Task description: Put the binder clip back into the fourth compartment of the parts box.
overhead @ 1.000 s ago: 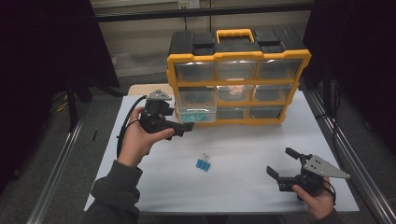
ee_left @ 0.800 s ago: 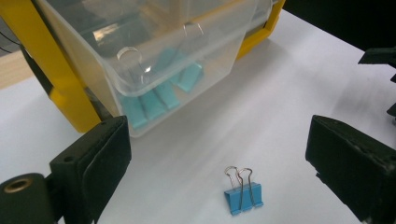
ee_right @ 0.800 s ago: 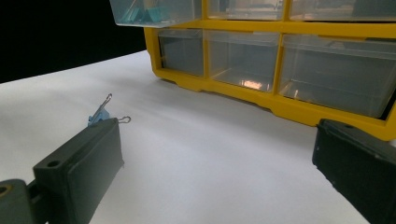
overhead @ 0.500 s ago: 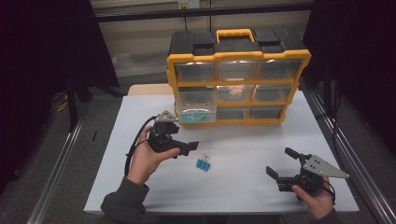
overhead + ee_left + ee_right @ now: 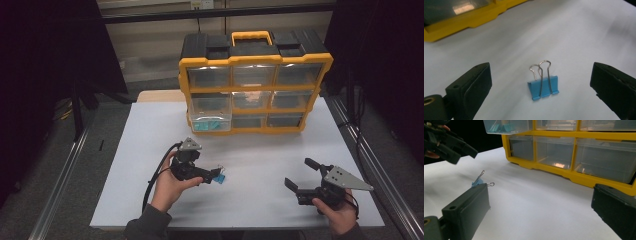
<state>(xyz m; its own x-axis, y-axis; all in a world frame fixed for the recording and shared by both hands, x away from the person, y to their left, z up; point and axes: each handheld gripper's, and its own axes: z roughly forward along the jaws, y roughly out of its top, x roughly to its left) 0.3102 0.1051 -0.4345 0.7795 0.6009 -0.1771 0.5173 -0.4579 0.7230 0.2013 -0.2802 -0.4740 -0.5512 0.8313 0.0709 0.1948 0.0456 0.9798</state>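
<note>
Black, matte and blocky, the jaws of the left gripper (image 5: 541, 82) stand wide apart at the lower corners of its own view, holding nothing; between them lies a blue binder clip (image 5: 543, 86), its two silver wire loops folded up, flat on the smooth white table (image 5: 579, 37). At lower right of the high view the right gripper (image 5: 305, 177) also gapes, empty. Across the top centre stands a yellow plastic organizer (image 5: 252, 87) with clear drawers, the lower-left drawer (image 5: 212, 122) pulled out, holding teal pieces.
</note>
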